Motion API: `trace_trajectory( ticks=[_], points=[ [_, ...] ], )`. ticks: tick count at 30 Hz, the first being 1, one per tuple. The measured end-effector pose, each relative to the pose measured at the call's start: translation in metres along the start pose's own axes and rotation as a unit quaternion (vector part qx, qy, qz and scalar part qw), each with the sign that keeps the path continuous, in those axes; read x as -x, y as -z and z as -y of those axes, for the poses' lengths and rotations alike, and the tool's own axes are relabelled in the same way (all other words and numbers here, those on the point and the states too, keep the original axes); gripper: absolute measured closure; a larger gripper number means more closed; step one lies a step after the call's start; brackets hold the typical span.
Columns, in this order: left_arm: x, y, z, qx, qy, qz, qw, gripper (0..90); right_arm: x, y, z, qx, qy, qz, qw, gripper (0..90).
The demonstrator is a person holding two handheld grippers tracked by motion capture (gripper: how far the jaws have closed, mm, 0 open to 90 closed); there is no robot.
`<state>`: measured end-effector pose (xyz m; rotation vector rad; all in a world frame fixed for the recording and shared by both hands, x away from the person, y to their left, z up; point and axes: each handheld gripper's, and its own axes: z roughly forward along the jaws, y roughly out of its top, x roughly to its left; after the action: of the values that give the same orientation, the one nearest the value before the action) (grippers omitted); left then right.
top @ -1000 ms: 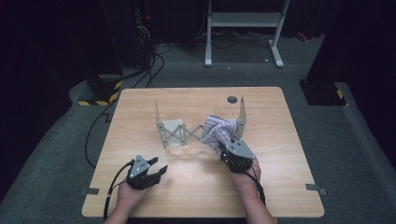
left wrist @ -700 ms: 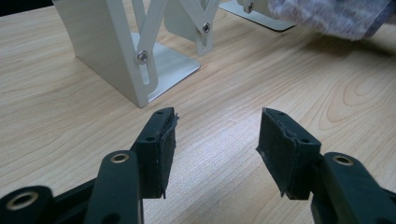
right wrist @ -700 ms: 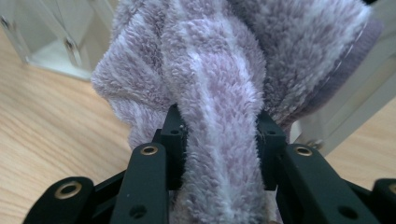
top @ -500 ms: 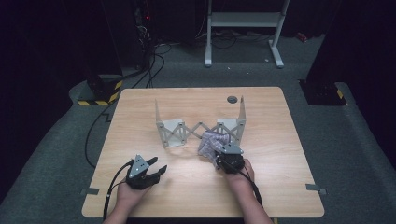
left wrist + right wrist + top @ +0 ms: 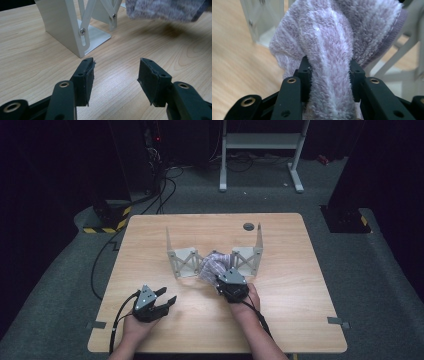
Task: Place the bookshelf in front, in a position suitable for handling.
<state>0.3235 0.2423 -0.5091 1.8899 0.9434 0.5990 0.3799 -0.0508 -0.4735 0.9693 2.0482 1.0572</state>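
1. Your left gripper (image 5: 165, 300) sits low on the table (image 5: 300, 285), jaws spread, nothing between them. Keep it parked and clear of the rack's left foot (image 5: 95, 37).
2. The rack (image 5: 185, 262) is a white scissor frame with two uprights, mid-table. Don't knock it.
3. The towel (image 5: 212, 267) hangs bunched at the rack's middle, in front of the right upright (image 5: 258, 245).
4. Your right gripper (image 5: 223, 281) pinches the towel: a thick fold of it (image 5: 329, 75) is squeezed between both pads. Grip looks firm.
5. Judgement: the towel is being pulled off the rack or laid on it. Move slowly, lift before pulling so the cloth doesn't snag the crossbars or drag the frame.
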Motion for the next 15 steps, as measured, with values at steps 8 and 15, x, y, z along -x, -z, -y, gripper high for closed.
trace_trajectory(
  ticks=[8,15],
  points=[
    [0.001,0.000,0.000,0.001,0.001,0.001,1.0000,46.1,-0.002,0.002,-0.014,0.023,0.000,0.003,0.9997,64.8],
    [0.001,0.000,0.000,-0.001,-0.001,0.002,1.0000,46.1,0.000,-0.023,0.011,-0.033,-0.020,-0.010,0.9992,64.9]
  ],
)
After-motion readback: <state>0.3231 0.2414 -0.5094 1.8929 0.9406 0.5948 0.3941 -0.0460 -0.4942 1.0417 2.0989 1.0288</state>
